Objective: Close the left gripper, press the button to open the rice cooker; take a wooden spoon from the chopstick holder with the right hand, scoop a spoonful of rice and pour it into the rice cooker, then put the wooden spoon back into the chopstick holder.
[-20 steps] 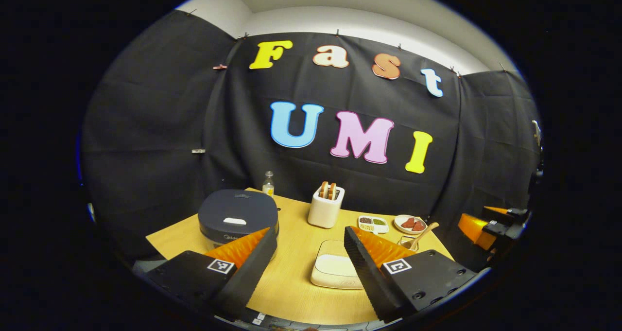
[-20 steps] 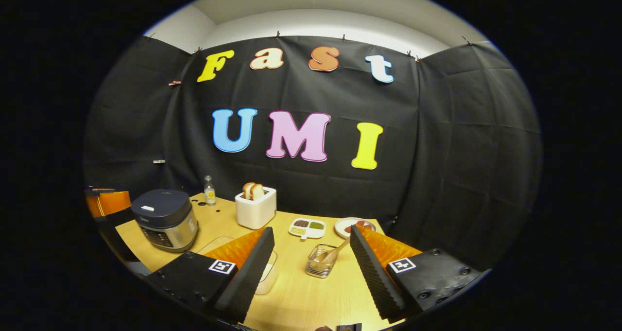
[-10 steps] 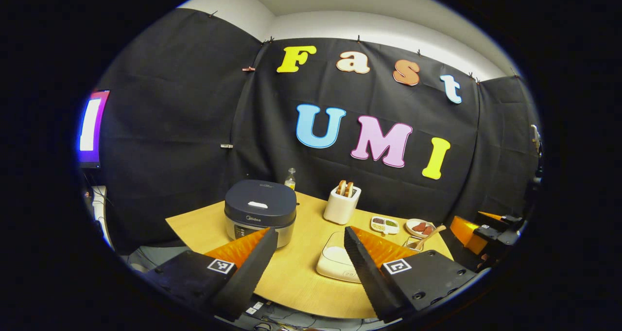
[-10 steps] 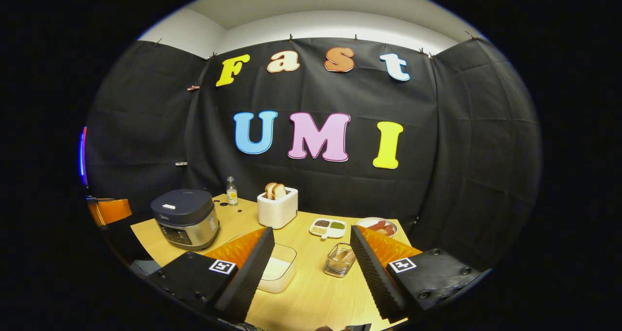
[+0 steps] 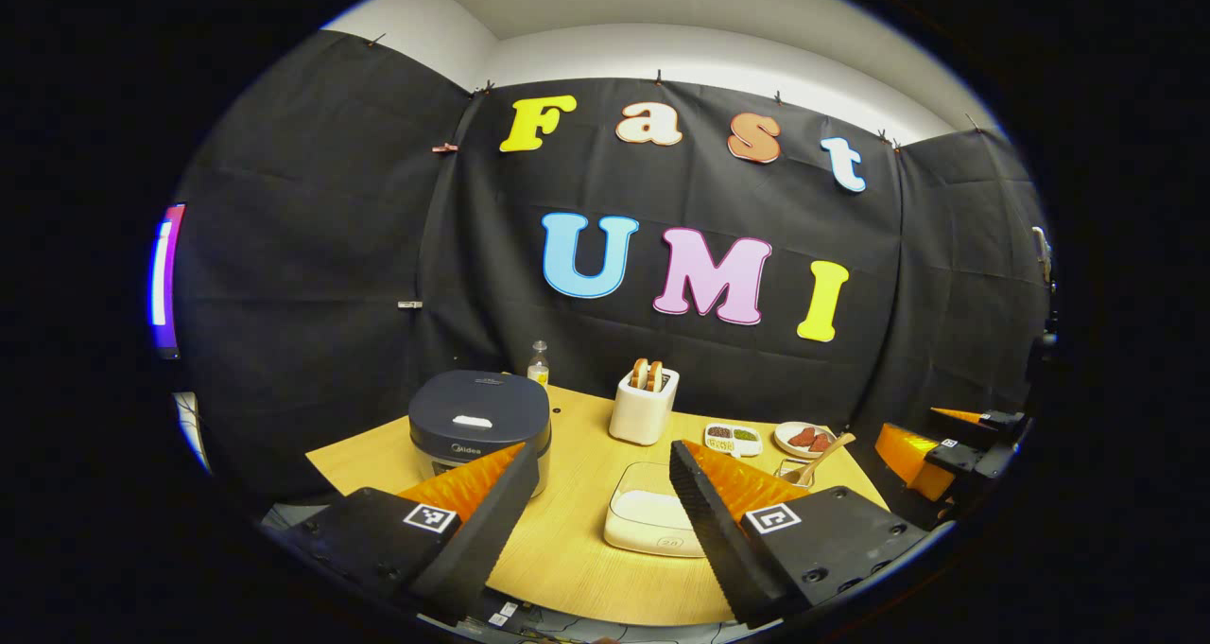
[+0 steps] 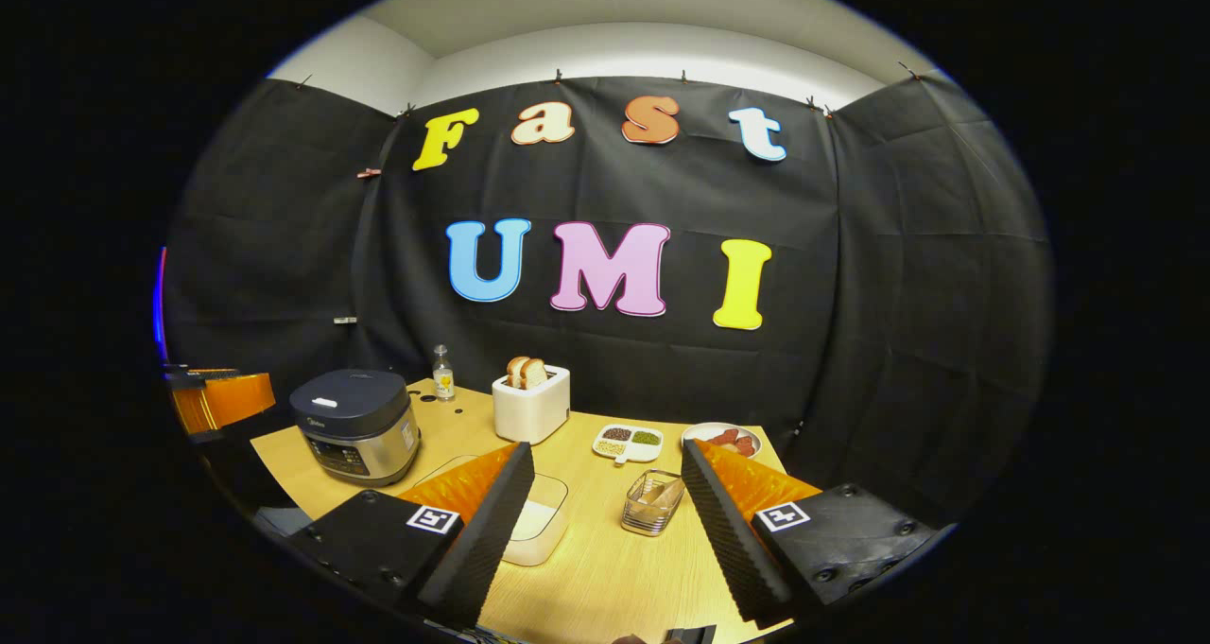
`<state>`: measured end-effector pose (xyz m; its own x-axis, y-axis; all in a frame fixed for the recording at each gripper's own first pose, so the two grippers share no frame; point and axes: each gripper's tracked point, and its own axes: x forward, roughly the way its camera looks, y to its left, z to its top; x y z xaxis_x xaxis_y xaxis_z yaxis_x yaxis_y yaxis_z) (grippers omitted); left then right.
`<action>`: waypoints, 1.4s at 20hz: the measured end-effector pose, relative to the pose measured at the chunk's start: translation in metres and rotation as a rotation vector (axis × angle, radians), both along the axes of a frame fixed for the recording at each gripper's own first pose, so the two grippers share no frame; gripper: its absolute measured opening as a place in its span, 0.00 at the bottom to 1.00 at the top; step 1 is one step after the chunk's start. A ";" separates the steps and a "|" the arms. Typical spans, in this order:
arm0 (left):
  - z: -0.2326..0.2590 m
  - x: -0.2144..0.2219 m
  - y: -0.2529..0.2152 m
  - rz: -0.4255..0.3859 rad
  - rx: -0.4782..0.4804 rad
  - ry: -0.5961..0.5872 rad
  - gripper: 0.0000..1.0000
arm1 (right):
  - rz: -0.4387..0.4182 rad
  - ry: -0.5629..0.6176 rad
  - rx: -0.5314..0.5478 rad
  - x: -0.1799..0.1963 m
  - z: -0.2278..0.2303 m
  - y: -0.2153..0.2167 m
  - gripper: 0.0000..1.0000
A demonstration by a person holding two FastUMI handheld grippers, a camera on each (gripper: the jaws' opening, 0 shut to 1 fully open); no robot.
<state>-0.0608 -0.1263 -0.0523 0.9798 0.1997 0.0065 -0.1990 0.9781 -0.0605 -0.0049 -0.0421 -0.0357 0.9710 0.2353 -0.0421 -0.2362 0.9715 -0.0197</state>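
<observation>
Both grippers hover over the near edge of the wooden desk (image 6: 605, 568) with fingers spread wide and holding nothing. Beyond the left gripper (image 5: 596, 488), just past its left finger, stands the rounded, dark-lidded rice cooker (image 5: 479, 426), lid down. Between the right gripper's (image 6: 605, 488) fingers sits the wire chopstick holder (image 6: 650, 504) with the wooden spoon (image 6: 660, 498), beside a square rice container (image 6: 537, 529).
</observation>
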 end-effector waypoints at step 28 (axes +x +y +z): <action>0.006 0.027 0.001 -0.055 0.021 0.018 0.95 | -0.129 0.033 -0.002 0.022 -0.010 -0.028 0.98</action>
<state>-0.0338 -0.1257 -0.0461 0.9893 0.1457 -0.0072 -0.1459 0.9886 -0.0372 0.0173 -0.0701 -0.0461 0.9912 0.1087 -0.0753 -0.1102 0.9938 -0.0159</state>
